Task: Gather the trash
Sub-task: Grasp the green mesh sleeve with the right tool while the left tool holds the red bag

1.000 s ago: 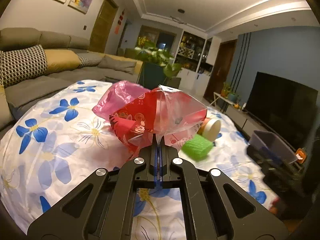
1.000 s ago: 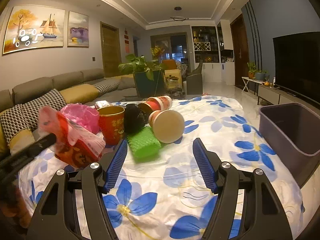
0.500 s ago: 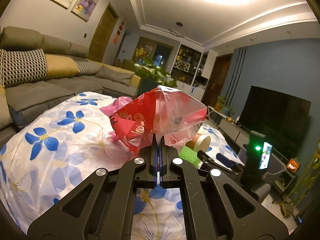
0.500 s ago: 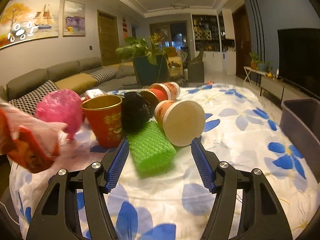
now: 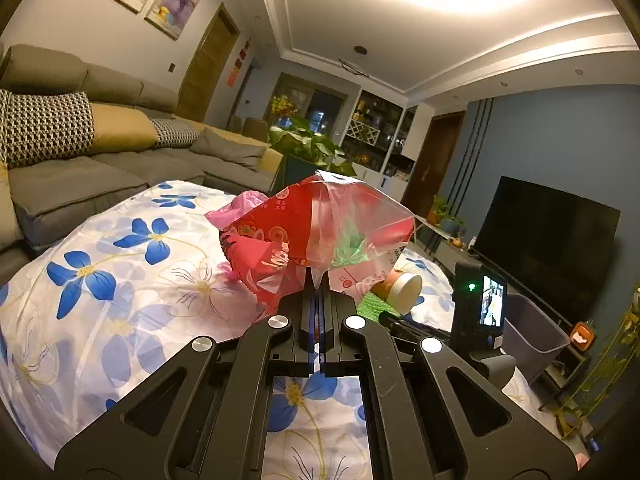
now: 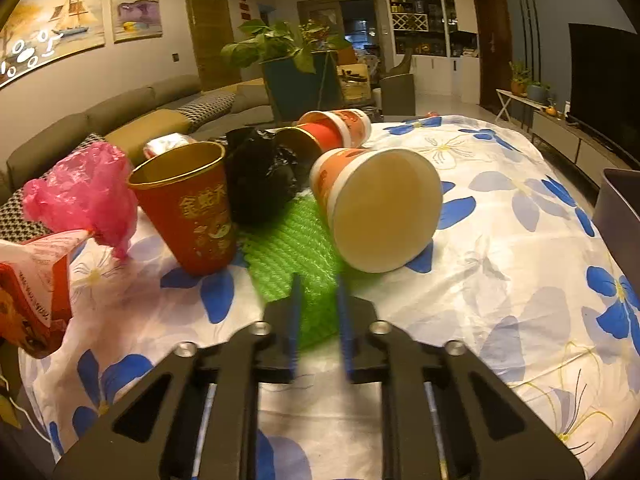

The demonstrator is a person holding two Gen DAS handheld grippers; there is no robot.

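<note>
Two grippers are in view. The left gripper (image 5: 316, 280) pinches a crinkled red-and-clear plastic bag (image 5: 316, 228), held above the floral tablecloth (image 5: 132, 280). The right gripper (image 6: 319, 280) has its blue ribbed fingers (image 6: 295, 304) narrowed around a green mesh foam sleeve (image 6: 288, 240). Touching the sleeve: an upright red paper cup (image 6: 192, 208), a crumpled black bag (image 6: 260, 176) and a tipped orange cup (image 6: 376, 208); contents not discernible.

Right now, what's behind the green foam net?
Behind the green foam net sits a crumpled black plastic bag, then tipped paper cups. Anything behind the bag is hidden.
</note>
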